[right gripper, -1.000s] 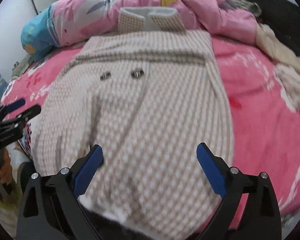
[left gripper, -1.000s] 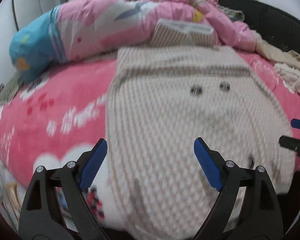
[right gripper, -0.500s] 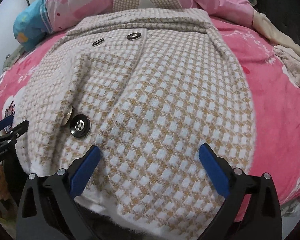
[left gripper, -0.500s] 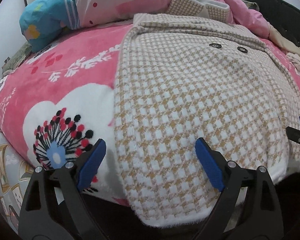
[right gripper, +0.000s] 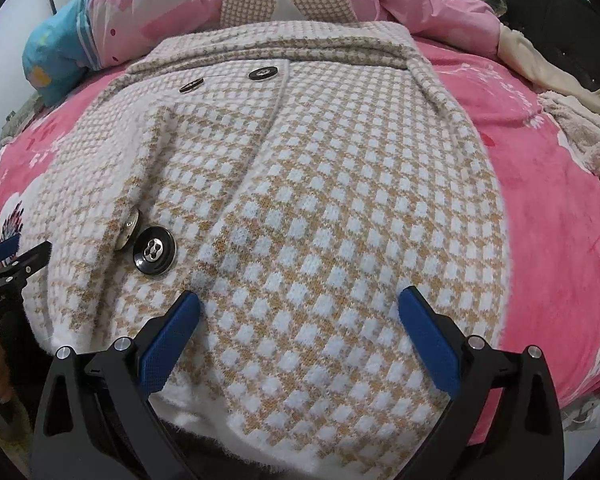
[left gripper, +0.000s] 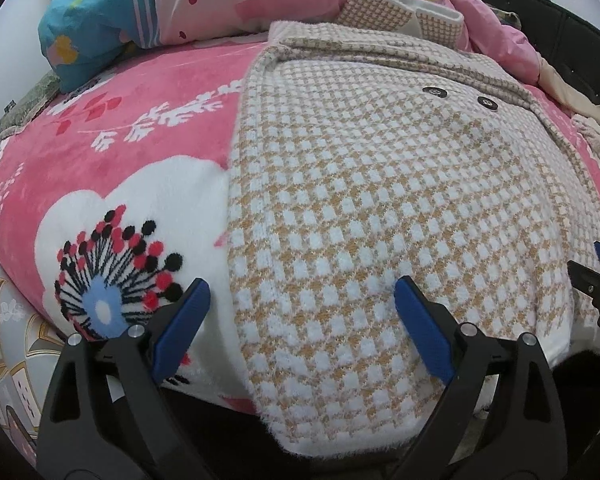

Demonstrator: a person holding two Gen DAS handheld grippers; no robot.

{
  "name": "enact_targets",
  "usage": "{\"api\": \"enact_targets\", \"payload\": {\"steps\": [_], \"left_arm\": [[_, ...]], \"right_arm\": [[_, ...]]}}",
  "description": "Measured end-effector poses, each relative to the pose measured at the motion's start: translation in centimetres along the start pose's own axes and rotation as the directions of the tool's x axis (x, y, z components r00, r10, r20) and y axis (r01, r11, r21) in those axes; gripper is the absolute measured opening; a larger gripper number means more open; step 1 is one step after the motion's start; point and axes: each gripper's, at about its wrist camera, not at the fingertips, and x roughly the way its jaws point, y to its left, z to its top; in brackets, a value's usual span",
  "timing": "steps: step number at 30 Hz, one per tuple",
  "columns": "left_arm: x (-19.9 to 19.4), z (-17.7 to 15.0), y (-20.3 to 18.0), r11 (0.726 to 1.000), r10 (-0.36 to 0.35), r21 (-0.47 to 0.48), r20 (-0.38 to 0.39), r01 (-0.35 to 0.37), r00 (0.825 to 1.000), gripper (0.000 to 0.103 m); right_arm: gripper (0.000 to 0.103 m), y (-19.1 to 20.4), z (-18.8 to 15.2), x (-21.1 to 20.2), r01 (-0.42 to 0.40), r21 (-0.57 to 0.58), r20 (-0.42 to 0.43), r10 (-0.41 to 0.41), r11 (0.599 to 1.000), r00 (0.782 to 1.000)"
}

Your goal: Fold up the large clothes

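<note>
A large tan-and-white houndstooth coat (left gripper: 380, 200) lies flat on the pink bed, collar at the far end, hem hanging over the near edge; it also fills the right wrist view (right gripper: 320, 200). Black buttons (right gripper: 155, 252) sit on its front. My left gripper (left gripper: 300, 312) is open, just above the hem's left corner, one finger over the blanket. My right gripper (right gripper: 298, 324) is open, low over the hem's right part. Each gripper shows at the other view's edge.
A pink flowered blanket (left gripper: 120, 160) covers the bed. A pink quilt with a blue end (left gripper: 100, 28) is piled at the far side. Cream clothes (right gripper: 572, 120) lie at the right. A black headboard (right gripper: 540, 12) stands behind.
Both grippers have come down and closer to the coat's near hem, with the most movement in the first half second. Both stay open. The coat has not moved.
</note>
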Motion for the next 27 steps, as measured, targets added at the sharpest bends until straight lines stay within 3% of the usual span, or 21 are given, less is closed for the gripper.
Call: {"api": "enact_targets", "payload": {"steps": [27], "left_arm": [[-0.09,-0.02,0.50,1.000,0.000,0.008,0.013,0.000,1.000,0.090]], "right_arm": [[0.097,-0.06,-0.34,-0.31,-0.015,-0.003,0.013,0.015,1.000,1.000]]}}
